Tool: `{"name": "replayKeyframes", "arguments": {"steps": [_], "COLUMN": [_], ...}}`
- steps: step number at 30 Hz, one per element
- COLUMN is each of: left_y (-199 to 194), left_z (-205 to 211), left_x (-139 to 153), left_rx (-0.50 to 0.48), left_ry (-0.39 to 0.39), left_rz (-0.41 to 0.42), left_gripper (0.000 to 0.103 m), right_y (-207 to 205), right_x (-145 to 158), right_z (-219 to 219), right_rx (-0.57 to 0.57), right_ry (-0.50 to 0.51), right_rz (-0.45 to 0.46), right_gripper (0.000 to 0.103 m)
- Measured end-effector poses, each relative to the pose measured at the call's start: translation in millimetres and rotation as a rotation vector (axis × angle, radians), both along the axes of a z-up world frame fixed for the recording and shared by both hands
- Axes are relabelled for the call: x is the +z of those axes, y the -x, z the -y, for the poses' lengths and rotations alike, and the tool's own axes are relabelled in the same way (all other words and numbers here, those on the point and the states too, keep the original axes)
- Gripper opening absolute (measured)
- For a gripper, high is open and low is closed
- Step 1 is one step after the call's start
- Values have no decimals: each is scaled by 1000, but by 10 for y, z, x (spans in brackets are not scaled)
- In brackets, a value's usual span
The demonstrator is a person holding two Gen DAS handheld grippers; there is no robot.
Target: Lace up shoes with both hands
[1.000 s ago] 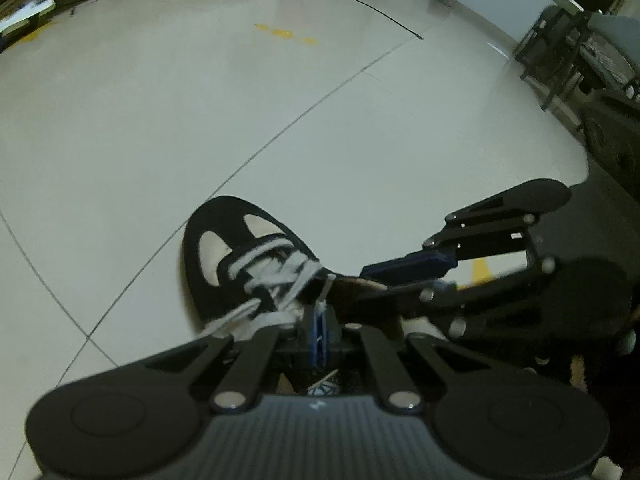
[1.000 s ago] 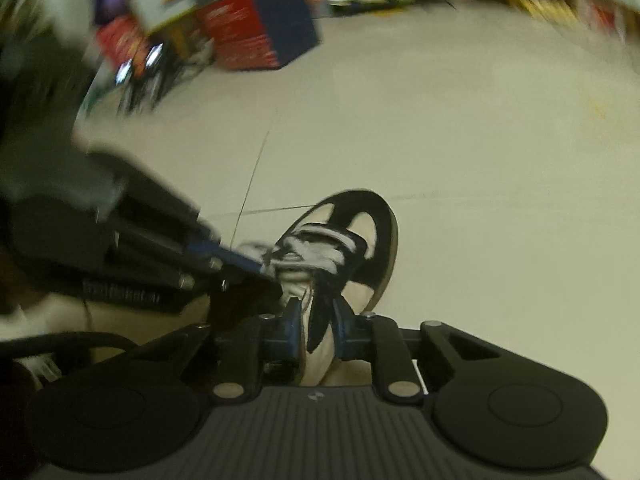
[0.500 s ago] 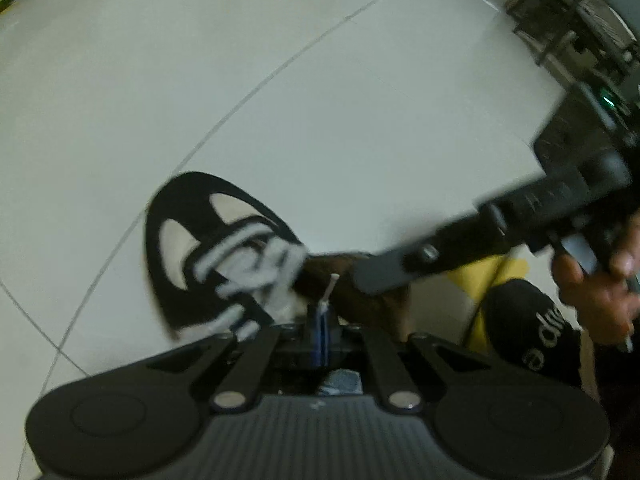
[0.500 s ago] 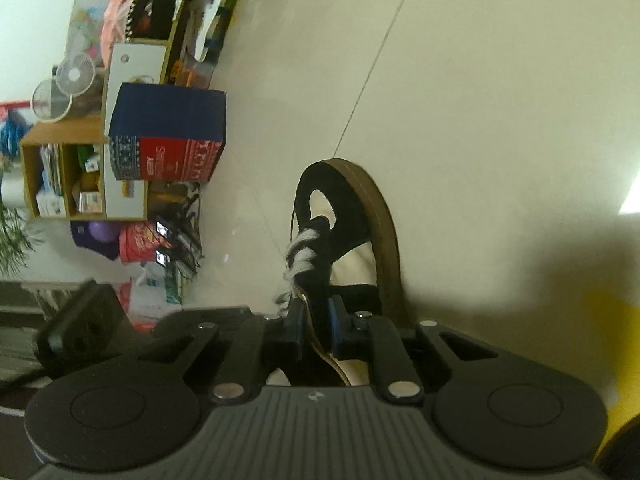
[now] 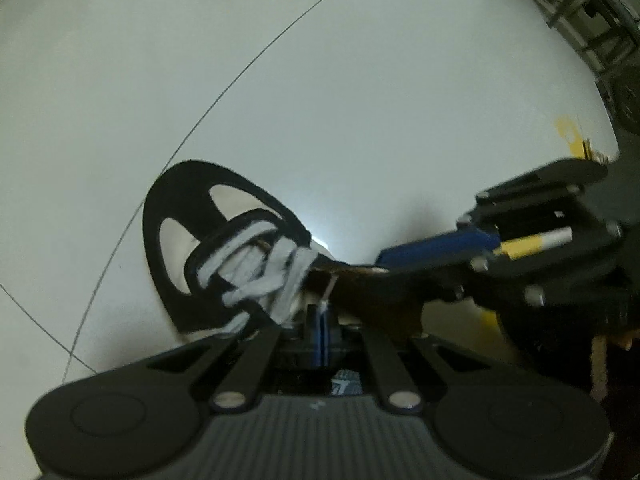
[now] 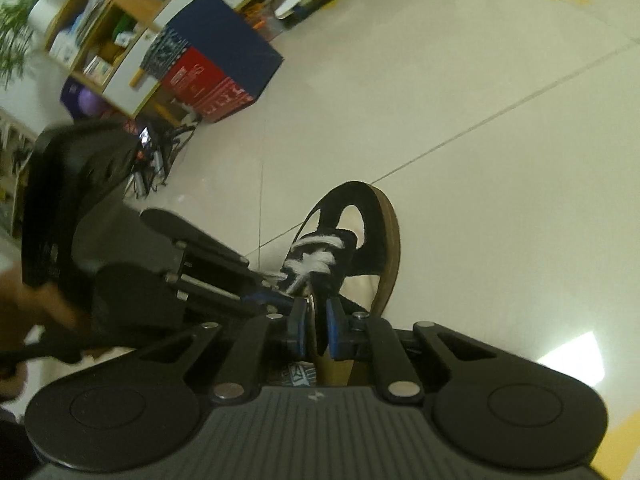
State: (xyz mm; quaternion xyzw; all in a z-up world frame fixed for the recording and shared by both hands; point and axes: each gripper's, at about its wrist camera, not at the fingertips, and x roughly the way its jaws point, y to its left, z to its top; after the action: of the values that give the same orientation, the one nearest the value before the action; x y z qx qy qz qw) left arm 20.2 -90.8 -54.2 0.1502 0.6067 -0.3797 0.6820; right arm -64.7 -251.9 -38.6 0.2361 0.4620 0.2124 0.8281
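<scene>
Shoe [image 5: 188,248] now nearer, left tongs [image 5: 321,320] pinching lace tip [image 5: 327,294]

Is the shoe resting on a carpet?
No, the black and cream shoe with white laces sits on a smooth, pale tiled floor with thin grout lines.

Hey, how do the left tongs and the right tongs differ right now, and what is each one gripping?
The left tongs are pinched fully together; the right tongs show a narrow gap between their pads. The left tongs pinch the thin white lace tip; the right tongs grip the thicker upper edge of the shoe. Both meet at the shoe's lacing.
</scene>
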Motion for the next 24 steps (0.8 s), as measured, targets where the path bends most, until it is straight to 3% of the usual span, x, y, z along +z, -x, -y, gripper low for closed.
{"name": "replayKeyframes", "arguments": {"steps": [7,15,20,24], "left_y": [7,127,191,256], "left_z": [66,4,-54,-144], "left_x": [-16,34,89,82], "left_rx": [-21,-21,-37,-56], "left_ry": [-27,18,77,102], "left_rz": [0,75,80,128], "left_gripper": [3,2,2,2], "right_y": [94,91,93,56], "right_x": [148,163,173,161], "right_z": [-164,-282,-265,-145], "right_rx": [114,181,167,117], "right_ry": [162,220,208,107], "right_rz": [139,183,168,116], "right_gripper": [10,10,10,13]}}
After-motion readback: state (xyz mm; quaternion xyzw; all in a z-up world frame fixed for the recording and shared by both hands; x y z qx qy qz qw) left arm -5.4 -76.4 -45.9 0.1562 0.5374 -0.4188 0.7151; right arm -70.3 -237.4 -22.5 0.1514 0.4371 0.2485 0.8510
